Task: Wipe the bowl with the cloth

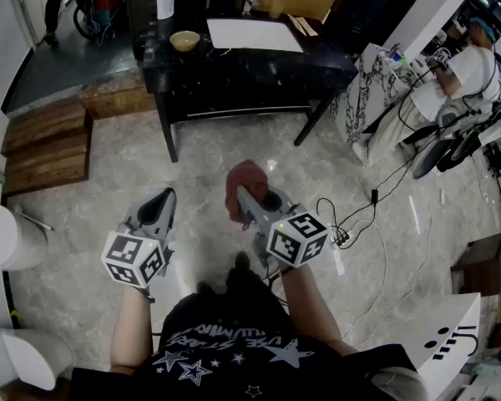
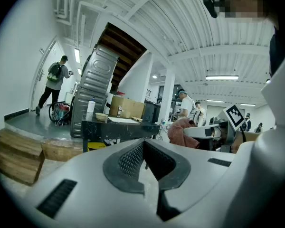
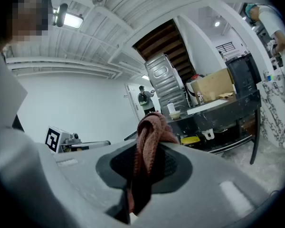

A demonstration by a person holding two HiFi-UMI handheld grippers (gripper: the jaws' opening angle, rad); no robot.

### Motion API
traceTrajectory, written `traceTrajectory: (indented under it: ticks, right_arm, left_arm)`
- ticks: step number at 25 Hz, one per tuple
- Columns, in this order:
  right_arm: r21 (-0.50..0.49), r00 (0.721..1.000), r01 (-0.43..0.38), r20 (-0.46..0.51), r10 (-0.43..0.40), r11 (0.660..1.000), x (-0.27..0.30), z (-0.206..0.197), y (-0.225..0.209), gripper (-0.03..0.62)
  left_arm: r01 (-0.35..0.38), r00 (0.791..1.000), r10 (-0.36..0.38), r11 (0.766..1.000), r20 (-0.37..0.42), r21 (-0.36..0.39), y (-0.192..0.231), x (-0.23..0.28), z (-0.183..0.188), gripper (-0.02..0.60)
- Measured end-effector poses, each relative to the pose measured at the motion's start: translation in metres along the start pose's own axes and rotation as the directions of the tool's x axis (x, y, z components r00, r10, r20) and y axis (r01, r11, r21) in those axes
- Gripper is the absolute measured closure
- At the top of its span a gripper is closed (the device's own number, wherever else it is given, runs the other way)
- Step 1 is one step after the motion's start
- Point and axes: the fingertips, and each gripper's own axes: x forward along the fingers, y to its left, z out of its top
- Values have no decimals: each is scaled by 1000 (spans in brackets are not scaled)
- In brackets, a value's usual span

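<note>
The bowl [image 1: 184, 40] is seen well ahead on the table [image 1: 250, 69], more in line with the shut, empty left gripper [image 1: 162, 199] than the right gripper [image 1: 245, 197], by which the cloth [image 1: 245, 176] is clamped.

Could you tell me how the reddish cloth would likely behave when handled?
Probably floppy: the cloth bunches in folds in the right gripper. Likely light, as one pinch carries it. Its ribbed weave probably resists slipping.
</note>
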Motion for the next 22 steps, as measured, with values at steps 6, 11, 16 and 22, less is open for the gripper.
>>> traceTrajectory:
  ticks: [6, 11, 16, 22]
  right_arm:
    - [3, 1000, -13, 3, 13, 1000, 1, 2, 4, 530]
    - [-12, 1000, -26, -9, 26, 1000, 7, -2, 12, 530]
    - [-40, 1000, -28, -10, 28, 999, 13, -4, 18, 529]
    - [-41, 1000, 5, -11, -5, 999, 5, -8, 10, 528]
  left_arm:
    - [-6, 1000, 7, 1000, -18, 17, -5, -3, 1, 574]
    - [-26, 999, 27, 999, -32, 24, 2, -13, -5, 574]
    - [-39, 999, 39, 999, -37, 5, 14, -20, -12, 574]
    - [-33, 998, 32, 999, -48, -23, 21, -17, -23, 574]
